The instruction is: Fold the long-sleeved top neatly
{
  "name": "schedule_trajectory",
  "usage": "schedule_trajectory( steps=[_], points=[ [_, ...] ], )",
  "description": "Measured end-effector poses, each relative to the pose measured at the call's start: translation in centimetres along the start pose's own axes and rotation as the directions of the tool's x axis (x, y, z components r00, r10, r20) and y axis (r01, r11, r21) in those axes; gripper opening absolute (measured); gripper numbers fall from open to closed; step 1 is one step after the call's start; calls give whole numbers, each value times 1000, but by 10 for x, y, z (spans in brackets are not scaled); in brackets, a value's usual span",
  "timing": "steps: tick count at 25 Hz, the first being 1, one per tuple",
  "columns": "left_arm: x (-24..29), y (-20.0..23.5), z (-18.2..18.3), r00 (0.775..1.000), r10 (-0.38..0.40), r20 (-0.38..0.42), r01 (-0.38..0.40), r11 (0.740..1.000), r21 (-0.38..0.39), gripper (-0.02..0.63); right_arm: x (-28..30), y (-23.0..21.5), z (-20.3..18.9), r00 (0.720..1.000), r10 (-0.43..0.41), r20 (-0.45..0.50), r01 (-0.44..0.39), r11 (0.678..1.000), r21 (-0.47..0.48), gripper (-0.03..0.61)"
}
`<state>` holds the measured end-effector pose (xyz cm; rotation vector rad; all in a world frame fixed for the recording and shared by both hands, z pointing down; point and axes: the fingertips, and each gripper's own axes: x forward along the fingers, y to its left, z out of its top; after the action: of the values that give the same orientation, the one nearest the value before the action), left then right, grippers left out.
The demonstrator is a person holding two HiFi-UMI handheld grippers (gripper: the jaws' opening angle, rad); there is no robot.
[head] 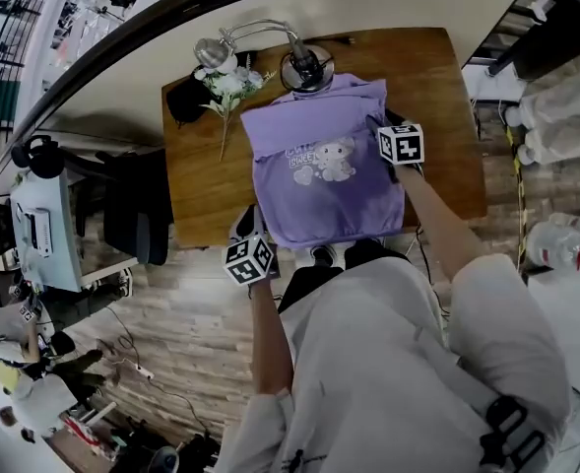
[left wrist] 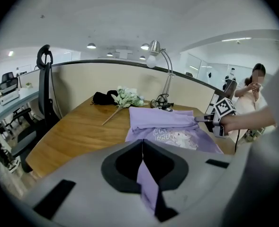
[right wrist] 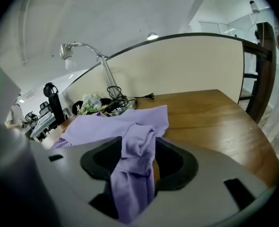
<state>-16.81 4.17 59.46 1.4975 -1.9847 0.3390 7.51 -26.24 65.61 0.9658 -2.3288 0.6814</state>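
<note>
— Where is the long-sleeved top found?
— It is spread on the worktop. Its near edge is pinched in the closed left hand-held gripper, and a bunched fold is draped loosely between the parted jaws of the right hand-held gripper.
— How should it be handled?
— It is judged light and limp, so hems and corners are best taken.

Lamp, flowers crowd the table behind the top; right side seems bare.
</note>
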Motion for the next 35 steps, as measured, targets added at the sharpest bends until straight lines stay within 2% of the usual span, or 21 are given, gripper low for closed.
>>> schedule_trajectory(
  steps=[6, 11, 15, 18, 20, 24, 28, 31, 35],
  points=[
    [-2, -9, -34, 999, 3, -44, -3, 1000, -4, 25, -19, -12, -11, 1000, 19, 5, -19, 1000, -13, 219],
    [-10, -12, -47, 996, -84, -32, 84, 996, 3, 25, -65, 8, -31, 994, 103, 32, -101, 993, -55, 212],
    [-16, 3, -65, 987, -154, -36, 153, 988, -9, 26, -101, 29, -70, 990, 141, -6, -141, 985, -98, 200],
    [-24, 16, -88, 979, -199, -51, 197, 980, -33, 28, -128, 45, -110, 983, 179, -32, -181, 981, -75, 194],
    [-30, 17, -104, 968, -243, -61, 240, 969, -52, 44, -147, 56, -137, 974, 221, -58, -224, 973, -51, 184],
    [-40, 16, -137, 941, -320, -114, 313, 947, -68, 141, -181, 75, -182, 958, 268, -106, -271, 963, -12, 173],
    [-46, 11, -156, 906, -394, -153, 391, 919, -49, 163, -202, 84, -207, 961, 256, -101, -253, 967, 43, 179],
    [-50, 3, -165, 880, -442, -173, 442, 896, -42, 172, -209, 88, -232, 960, 243, -142, -234, 969, 77, 184],
    [-48, -4, -178, 863, -463, -202, 462, 885, -55, 181, -208, 85, -255, 955, 239, -176, -219, 967, 127, 196]
  ],
)
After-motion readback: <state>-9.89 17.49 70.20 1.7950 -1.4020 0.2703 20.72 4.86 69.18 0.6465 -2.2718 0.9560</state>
